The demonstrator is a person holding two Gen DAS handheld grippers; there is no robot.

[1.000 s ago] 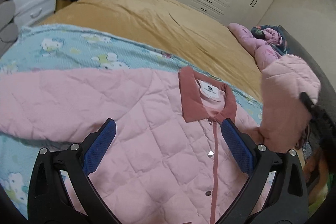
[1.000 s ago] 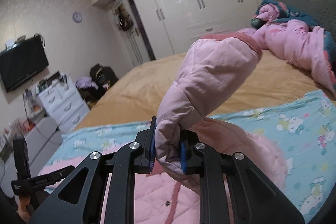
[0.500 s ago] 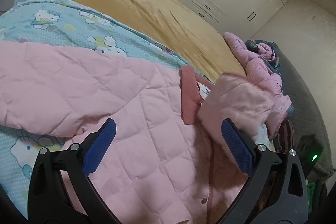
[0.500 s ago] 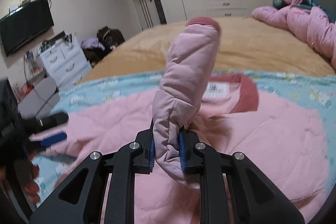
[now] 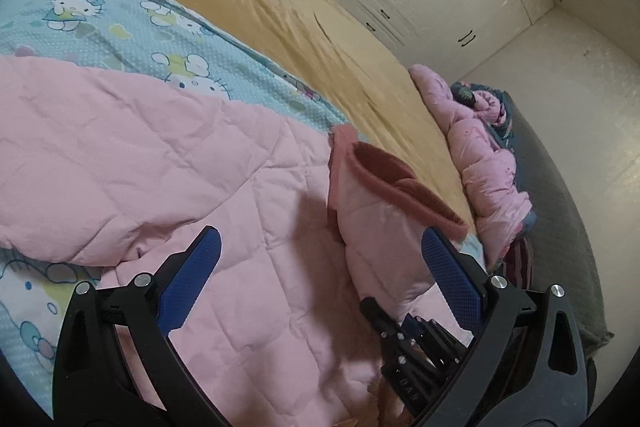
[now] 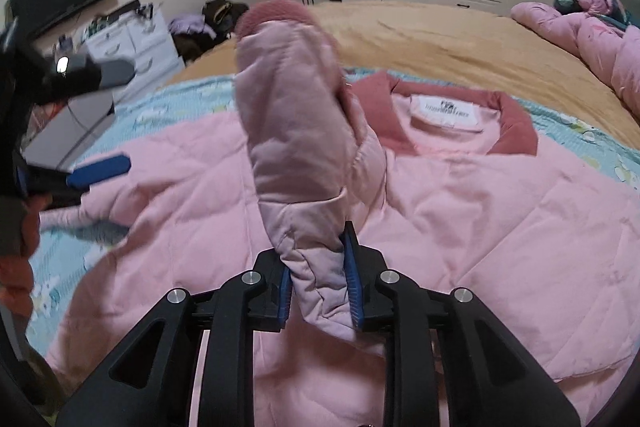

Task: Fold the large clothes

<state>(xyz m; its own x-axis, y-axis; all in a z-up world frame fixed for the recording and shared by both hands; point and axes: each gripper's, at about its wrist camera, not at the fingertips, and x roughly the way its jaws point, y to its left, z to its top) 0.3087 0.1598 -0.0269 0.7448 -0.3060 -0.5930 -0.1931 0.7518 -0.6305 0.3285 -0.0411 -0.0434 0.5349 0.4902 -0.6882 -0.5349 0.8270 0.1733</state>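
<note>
Loosening around the sleeve (image 6: 296, 131), the right gripper (image 6: 316, 279) has its jaws opening, though the pads still touch the padded cloth between them. From there the sleeve rises toward twelve o'clock, its dark pink cuff (image 6: 276, 13) standing over the pink quilted jacket (image 6: 480, 211), which lies spread on the cartoon-print sheet (image 6: 592, 131); the collar (image 6: 512, 135) sits at about one o'clock. To do this well, I would lay the sleeve flat across the chest before letting go, cuff inside the body outline. At nine o'clock the left gripper (image 5: 320, 275) hovers spread and empty over the jacket front, ready to smooth.
</note>
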